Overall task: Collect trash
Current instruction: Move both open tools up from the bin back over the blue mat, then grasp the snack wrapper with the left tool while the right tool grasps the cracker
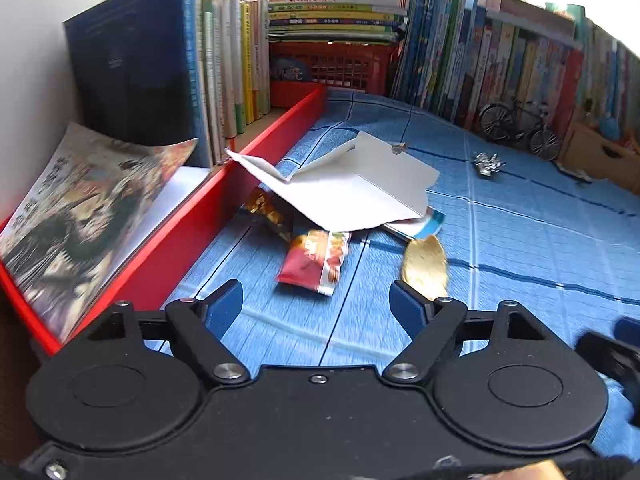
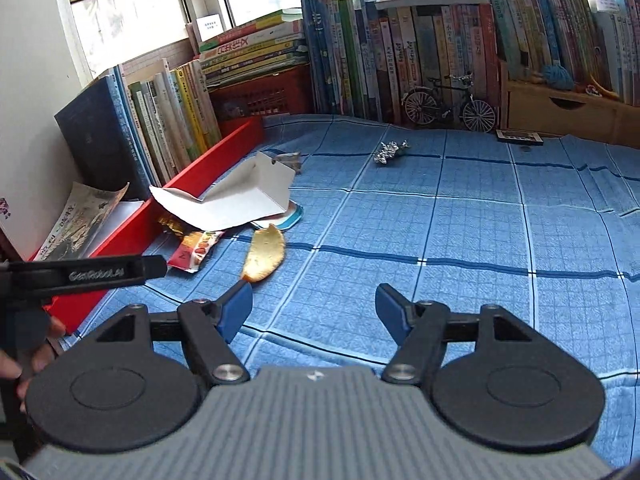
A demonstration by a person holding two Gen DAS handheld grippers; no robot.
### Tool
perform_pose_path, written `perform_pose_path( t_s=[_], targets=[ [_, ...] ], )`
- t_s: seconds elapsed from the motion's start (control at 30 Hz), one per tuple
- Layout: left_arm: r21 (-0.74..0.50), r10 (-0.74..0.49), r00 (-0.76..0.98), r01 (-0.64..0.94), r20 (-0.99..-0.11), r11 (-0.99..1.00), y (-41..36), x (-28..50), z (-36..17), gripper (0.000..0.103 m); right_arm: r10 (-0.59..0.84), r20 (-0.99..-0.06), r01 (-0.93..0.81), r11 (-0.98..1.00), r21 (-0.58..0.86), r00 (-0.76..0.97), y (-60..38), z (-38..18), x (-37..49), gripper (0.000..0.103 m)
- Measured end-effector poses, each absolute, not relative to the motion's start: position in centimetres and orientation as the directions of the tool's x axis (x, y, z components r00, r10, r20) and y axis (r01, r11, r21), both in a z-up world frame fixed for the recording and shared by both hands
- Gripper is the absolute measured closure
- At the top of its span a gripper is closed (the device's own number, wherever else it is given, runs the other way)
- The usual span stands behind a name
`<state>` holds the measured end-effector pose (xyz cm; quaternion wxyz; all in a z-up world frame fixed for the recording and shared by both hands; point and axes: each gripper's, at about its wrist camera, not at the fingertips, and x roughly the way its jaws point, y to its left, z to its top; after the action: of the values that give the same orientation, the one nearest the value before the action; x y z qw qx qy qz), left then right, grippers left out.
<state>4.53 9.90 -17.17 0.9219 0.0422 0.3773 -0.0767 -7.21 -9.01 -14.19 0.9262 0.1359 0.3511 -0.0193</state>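
both the left gripper (image 1: 316, 300) and the right gripper (image 2: 314, 304) are held with fingers spread wide and empty above the blue checked cloth (image 2: 460, 240) on the desk, apparently ready for a pick. the trash is gathered beside the red tray (image 1: 248, 168): a glossy red snack wrapper (image 1: 316, 262), a curved yellow peel (image 1: 426, 266), a torn white carton (image 1: 356, 184), and, well apart, a crumpled foil ball (image 2: 390, 152).

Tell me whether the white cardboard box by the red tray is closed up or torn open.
Torn open. The white cardboard box lies spread out with its flaps apart, its ragged edge resting over snack wrappers.
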Motion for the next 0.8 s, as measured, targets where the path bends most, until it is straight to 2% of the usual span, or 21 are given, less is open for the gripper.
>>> perform_pose_path(
  t_s=[0.33, 0.4, 0.6, 0.8],
  targets=[
    [0.105, -0.024, 0.682, 0.148, -0.731, 0.983, 6.5, 10.1, -21.7, 0.031, 0.054, -0.686, 0.162, 0.955, 0.247, 0.726, -12.7, -16.5, -6.0, 0.023],
    [0.106, -0.018, 0.671, 0.144, -0.742, 0.984, 6.4, 10.6, -22.3, 0.044, 0.064, -0.688, 0.157, 0.955, 0.253, 0.723, -13.0, -16.7, -5.5, 0.023],
    [0.096, -0.024, 0.675, 0.14, -0.737, 0.986, 6.5, 10.9, -22.6, 0.068, 0.105, -0.688, 0.111, 0.959, 0.262, 0.718, -12.7, -17.5, -3.7, 0.022],
    [0.091, -0.042, 0.691, 0.155, -0.721, 0.984, 6.7, 9.6, -21.3, 0.068, 0.189, -0.682, 0.031, 0.955, 0.296, 0.706, -10.9, -18.2, -1.3, 0.022]
  ],
)
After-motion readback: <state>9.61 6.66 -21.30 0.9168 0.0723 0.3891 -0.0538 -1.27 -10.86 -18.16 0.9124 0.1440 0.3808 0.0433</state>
